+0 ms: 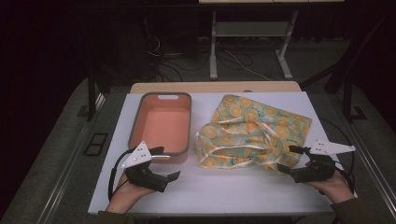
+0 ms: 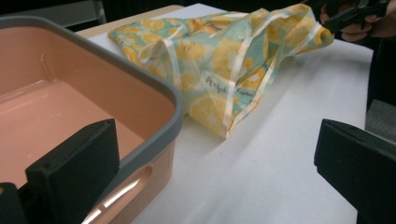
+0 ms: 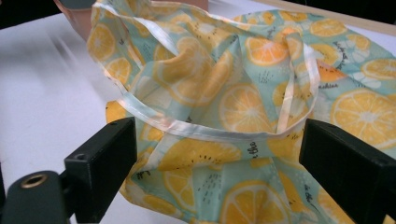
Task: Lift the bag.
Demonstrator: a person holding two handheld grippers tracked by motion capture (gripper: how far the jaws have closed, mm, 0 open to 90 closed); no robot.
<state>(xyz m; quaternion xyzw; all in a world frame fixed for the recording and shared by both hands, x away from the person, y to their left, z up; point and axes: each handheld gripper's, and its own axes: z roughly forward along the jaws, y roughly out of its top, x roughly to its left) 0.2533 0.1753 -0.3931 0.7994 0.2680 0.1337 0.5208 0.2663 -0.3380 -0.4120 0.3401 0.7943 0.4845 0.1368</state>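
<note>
Right gripper point(image 3: 215, 154) fingers spread wide around the lemon-print cloth point(image 3: 243, 93).

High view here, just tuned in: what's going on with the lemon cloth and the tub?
A person works at a white table with a gripper in each hand. The right gripper has its jaws open around the near edge of the crumpled lemon-print fabric bag, not pressing on it. The left gripper, jaws wide open and holding nothing, sits at the near corner of the empty salmon-pink plastic tub with a grey rim.
</note>
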